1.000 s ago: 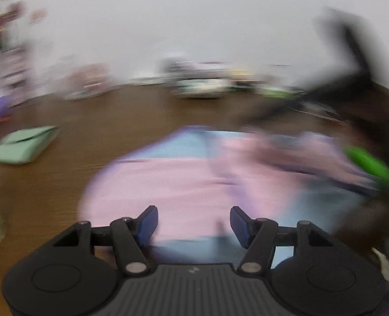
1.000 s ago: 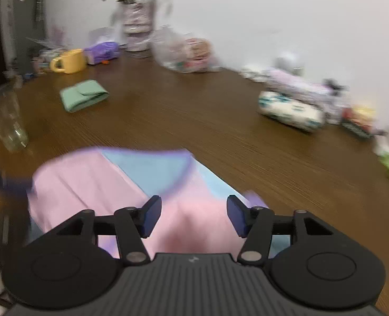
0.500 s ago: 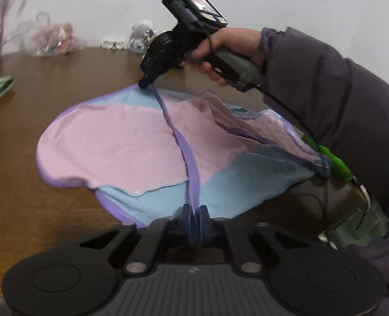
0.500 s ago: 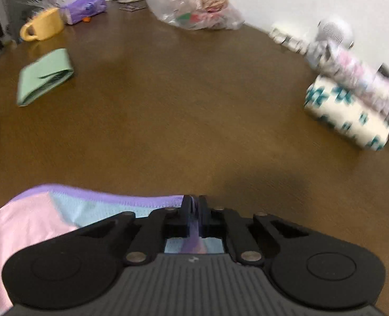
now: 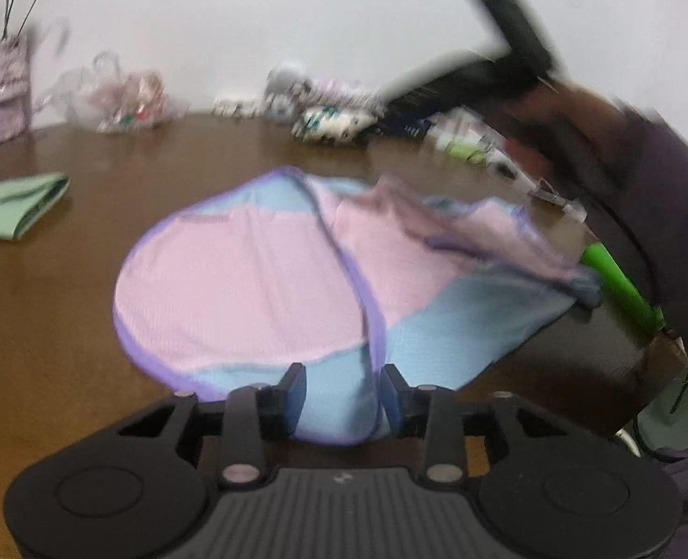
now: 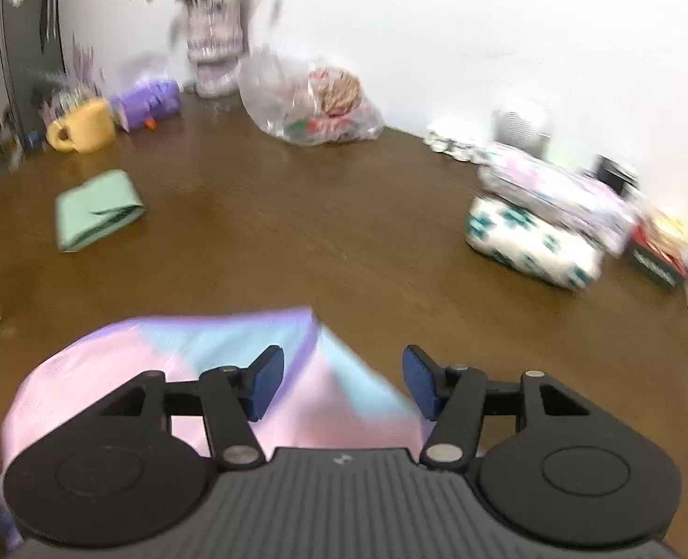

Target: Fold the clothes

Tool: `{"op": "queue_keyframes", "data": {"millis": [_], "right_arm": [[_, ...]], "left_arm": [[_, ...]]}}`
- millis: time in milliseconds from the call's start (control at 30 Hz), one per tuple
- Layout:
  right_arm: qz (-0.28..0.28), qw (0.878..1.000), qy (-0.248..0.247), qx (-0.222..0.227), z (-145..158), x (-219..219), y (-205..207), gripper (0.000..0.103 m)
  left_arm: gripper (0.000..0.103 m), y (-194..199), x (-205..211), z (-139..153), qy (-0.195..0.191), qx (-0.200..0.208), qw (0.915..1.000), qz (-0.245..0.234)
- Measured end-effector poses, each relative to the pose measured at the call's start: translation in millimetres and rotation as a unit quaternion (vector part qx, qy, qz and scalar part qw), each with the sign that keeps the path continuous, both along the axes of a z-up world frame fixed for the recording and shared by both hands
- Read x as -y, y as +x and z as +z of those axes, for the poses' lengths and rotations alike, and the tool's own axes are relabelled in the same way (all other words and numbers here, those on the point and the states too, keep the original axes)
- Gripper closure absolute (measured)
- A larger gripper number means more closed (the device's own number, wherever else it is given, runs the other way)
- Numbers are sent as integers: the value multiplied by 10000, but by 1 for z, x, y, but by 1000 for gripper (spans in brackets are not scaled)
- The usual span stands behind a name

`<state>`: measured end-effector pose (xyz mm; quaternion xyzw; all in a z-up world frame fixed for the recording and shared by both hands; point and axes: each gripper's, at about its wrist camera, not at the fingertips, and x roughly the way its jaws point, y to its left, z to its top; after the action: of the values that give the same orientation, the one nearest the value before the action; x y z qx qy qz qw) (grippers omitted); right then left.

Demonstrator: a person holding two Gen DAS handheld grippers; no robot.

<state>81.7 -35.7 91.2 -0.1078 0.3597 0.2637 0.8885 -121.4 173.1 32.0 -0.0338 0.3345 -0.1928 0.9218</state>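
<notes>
Both tongs are standing open: the left tongs [image 5: 341, 393] are hovering over the near hem of the pink and blue garment [image 5: 251, 289], which is lying on the brown surface [image 6: 344, 233]; the right tongs [image 6: 341, 384] are hanging above its far edge.

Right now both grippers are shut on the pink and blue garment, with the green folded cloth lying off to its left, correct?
Not quite: both the left gripper and right gripper are open, as each wrist view shows. The pink and blue garment lies loose; the green folded cloth is off to its left.

Black grippers, blue fingers [image 5: 292, 391], silver screws, purple sleeve [image 5: 661, 195].
</notes>
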Motion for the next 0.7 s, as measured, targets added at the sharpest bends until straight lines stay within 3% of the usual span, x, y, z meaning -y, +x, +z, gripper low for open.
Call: {"op": "queue_keyframes", "data": {"millis": [67,133,200,267,433,533,600,667,700], "right_arm": [[-39,9998,191,-72,-2,36,-40,45],[-162,9995,237,-151,-13,66,-80,45],[-406,9985,281,-240,-31,86,-112,47],[-604,9969,359,-340,-48,102,-135,56],[-1123,9928,276,-297,-73,121,-151,59],[-1046,9942,116,-240,-76,120,-160,59],[-969,9949,47,-279,-75,120,-166,57],[-934,9953,83,-262,-69,123,-171,57],[-886,9957,181,-184,-66,127,-174,56]], "left_arm": [[52,6,1,-1,76,66,9999,7],[52,16,0,-5,248,13,9997,87],[56,27,-4,-10,387,-97,9990,211],[62,32,-9,-12,449,-133,9985,295],[62,38,-23,-14,625,-144,9959,631],[62,37,-29,-11,831,-215,9899,1126],[61,34,-29,-5,717,-233,9880,1348],[59,25,-19,3,434,-38,9920,1189],[53,21,-12,8,236,71,9948,988]]}}
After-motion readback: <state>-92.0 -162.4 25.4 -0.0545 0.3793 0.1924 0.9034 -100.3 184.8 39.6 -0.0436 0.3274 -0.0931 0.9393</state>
